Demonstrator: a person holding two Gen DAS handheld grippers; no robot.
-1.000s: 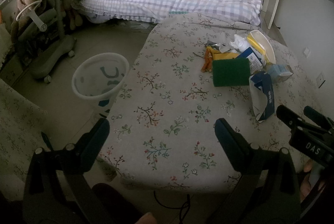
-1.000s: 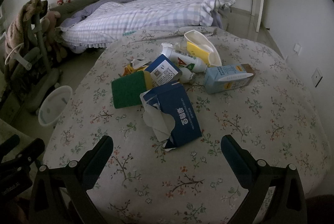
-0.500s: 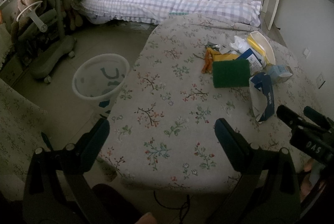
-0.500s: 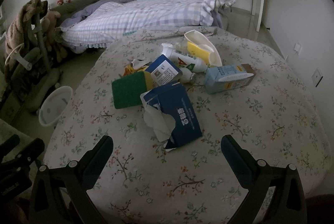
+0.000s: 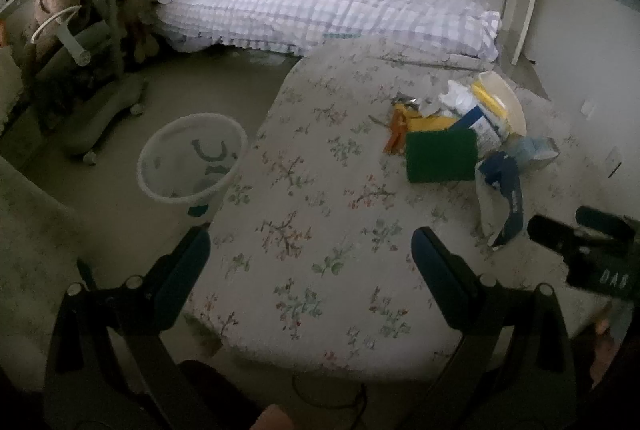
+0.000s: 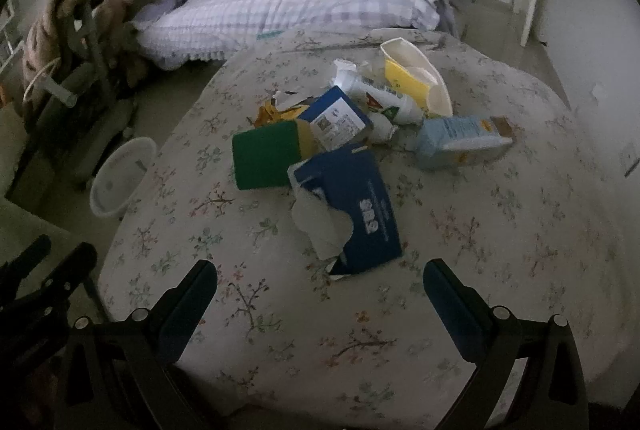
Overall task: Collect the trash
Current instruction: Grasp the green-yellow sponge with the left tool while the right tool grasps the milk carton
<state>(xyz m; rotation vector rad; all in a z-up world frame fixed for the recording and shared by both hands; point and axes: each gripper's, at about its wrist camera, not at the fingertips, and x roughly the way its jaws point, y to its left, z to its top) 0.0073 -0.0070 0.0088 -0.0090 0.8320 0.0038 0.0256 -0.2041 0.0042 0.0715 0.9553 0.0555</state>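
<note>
Little has moved since a second ago: both views hold almost the same framing, only dimmer, and the trash pile lies as it did.

The right hand-held gripper [image 6: 320, 290] hangs at the bottom of its frame, fingers wide apart and holding nothing, just short of the blue tissue pack [image 6: 354, 205] at frame centre. The left hand-held gripper [image 5: 310, 258], equally spread and empty, hovers over bare surface [image 5: 304, 197] low in its frame, with the bin [image 5: 192, 157] on the floor at centre left.

The pack looks like the first pick. It is soft, crinkly film with white tissue spilling from its torn mouth, so a good grasp probably closes across the flat body, not the loose tissue, which would likely pull free.

Behind it, toward upper centre, the rest is heaped and touching: a green sponge [image 6: 264, 153], flat and compressible; a stiff blue-and-white box [image 6: 336, 117]; a smooth white bottle [image 6: 380, 97] on its side, likely to roll; a pale blue carton [image 6: 460, 141]; a white tub [image 6: 416, 73] with yellow inside. The bin is thin translucent plastic with a round rim.
</note>
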